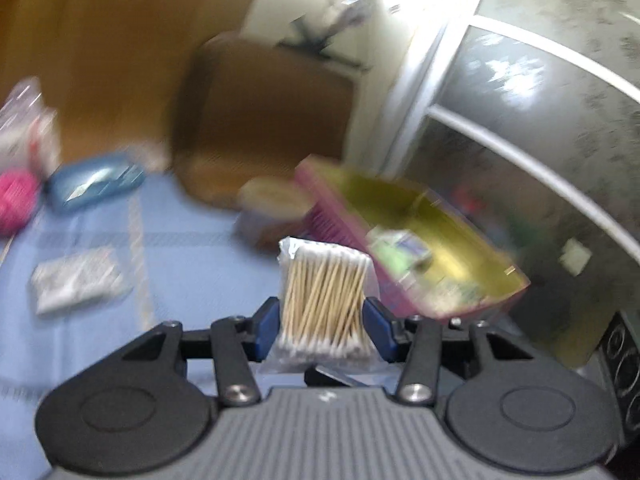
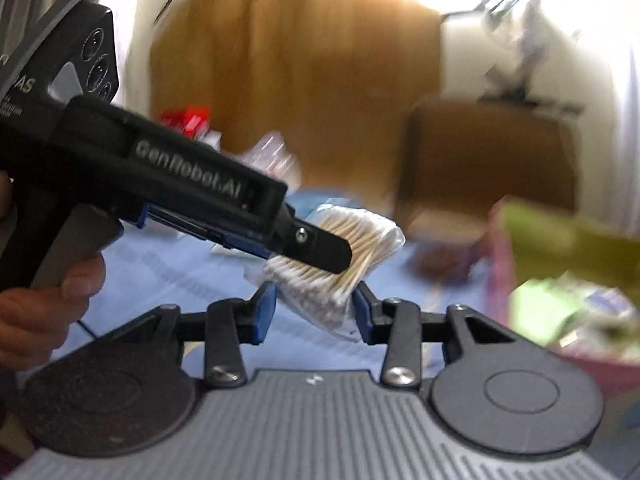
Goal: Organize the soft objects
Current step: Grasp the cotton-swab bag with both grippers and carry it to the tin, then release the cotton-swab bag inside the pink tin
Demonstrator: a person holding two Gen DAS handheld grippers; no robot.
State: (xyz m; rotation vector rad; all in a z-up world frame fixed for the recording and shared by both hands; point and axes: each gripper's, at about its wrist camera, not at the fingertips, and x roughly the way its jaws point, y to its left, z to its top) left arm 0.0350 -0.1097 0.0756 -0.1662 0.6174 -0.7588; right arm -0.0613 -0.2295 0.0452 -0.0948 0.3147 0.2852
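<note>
Left gripper: jaws pinch the swab bag by its sides, lifted off the blue cloth.
Right gripper: jaws close around the bag's lower corner; contact unclear.
Swabs: sticks run along the left fingers, tips outward.
Bin: beyond, right; likely destination.

The left gripper points slightly downward, its blue pads pressed on both sides of a swab pack. A bare hand grips its handle. The right gripper stands just under the pack's lower end, its jaws partly apart around that end; contact is unclear.
</note>
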